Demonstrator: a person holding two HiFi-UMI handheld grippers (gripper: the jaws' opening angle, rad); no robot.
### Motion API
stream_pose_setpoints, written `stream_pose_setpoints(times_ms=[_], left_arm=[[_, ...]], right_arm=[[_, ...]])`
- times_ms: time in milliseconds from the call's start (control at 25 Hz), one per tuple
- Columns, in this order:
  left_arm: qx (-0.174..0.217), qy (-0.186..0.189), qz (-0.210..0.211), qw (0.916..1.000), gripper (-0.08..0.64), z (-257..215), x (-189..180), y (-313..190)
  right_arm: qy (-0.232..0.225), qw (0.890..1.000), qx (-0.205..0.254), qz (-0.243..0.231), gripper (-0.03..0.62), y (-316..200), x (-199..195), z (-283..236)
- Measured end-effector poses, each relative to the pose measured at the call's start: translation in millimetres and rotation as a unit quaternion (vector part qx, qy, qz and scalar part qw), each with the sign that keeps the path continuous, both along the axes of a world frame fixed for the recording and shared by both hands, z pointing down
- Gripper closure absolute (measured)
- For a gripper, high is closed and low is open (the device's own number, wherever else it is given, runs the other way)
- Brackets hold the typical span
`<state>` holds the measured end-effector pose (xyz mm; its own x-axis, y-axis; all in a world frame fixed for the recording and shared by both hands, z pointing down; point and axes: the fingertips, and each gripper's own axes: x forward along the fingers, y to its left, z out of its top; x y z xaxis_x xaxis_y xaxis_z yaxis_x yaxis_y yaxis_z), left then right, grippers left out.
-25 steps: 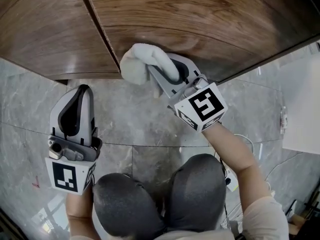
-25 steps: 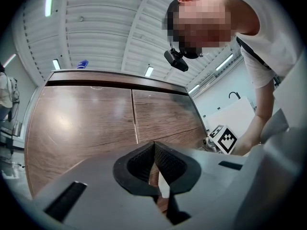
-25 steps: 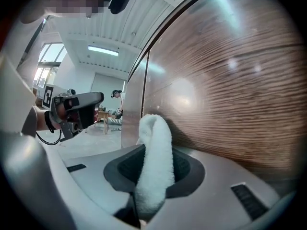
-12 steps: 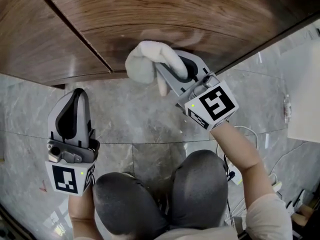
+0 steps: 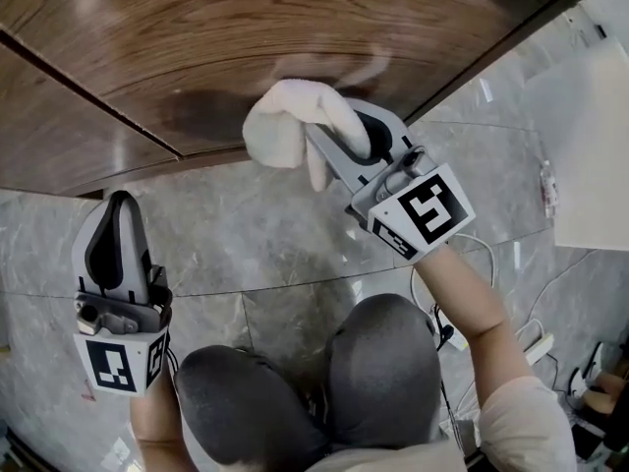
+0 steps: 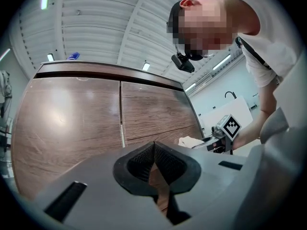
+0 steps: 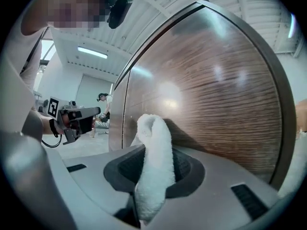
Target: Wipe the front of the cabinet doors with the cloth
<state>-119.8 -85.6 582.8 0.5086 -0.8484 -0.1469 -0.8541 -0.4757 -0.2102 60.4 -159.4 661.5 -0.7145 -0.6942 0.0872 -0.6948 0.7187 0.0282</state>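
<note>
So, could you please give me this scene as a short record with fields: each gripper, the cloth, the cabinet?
left gripper: shut, empty, low over the grey tiled floor, away from the cabinet
right gripper: shut on the white cloth
white cloth: bunched, seems pressed against the lower part of a door front
cabinet doors: dark wood grain, closed, narrow seam between them
</note>
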Motion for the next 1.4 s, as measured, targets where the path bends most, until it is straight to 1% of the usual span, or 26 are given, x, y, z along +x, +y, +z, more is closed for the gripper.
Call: stream_pose_setpoints(times_ms=[120, 280, 400, 600, 760, 920, 1160, 1240, 1360, 1400], left_arm=[[-0.006, 0.005, 0.006, 1.0, 0.543, 4, 10, -1], [-0.012, -0.007, 0.02, 0.9997, 0.543, 9, 25, 0], [-0.015, -0.018, 0.024, 0.9994, 0.543, 10, 26, 0], [-0.024, -0.027, 0.02, 0.9992, 0.543, 12, 21, 0], [-0.025, -0.033, 0.022, 0.9989, 0.543, 12, 23, -1], [-0.027, -0.028, 0.022, 0.999, 0.543, 16, 22, -3], [-0.028, -0.021, 0.021, 0.9992, 0.543, 26, 17, -10], [-0.03, -0.018, 0.021, 0.9992, 0.543, 31, 14, -12], [-0.036, -0.017, 0.023, 0.9989, 0.543, 35, 9, -15], [-0.036, -0.01, 0.021, 0.9991, 0.543, 33, 7, -16]], right_arm=[[-0.003, 1.0, -0.001, 0.019, 0.485, 1, 21, 2], [0.004, 0.999, 0.008, 0.043, 0.485, 2, 47, -2], [0.0, 0.998, 0.012, 0.069, 0.485, 3, 71, -2], [-0.014, 0.994, 0.004, 0.105, 0.485, 4, 106, 2], [-0.018, 0.992, 0.005, 0.123, 0.485, 5, 122, 0], [-0.016, 0.99, 0.007, 0.136, 0.485, 5, 133, -2], [-0.012, 0.983, 0.01, 0.185, 0.485, 15, 163, -5], [-0.023, 0.981, 0.008, 0.195, 0.485, 23, 170, -5], [-0.032, 0.979, 0.002, 0.201, 0.485, 31, 173, -4], [-0.03, 0.979, -0.001, 0.201, 0.485, 31, 172, -6]])
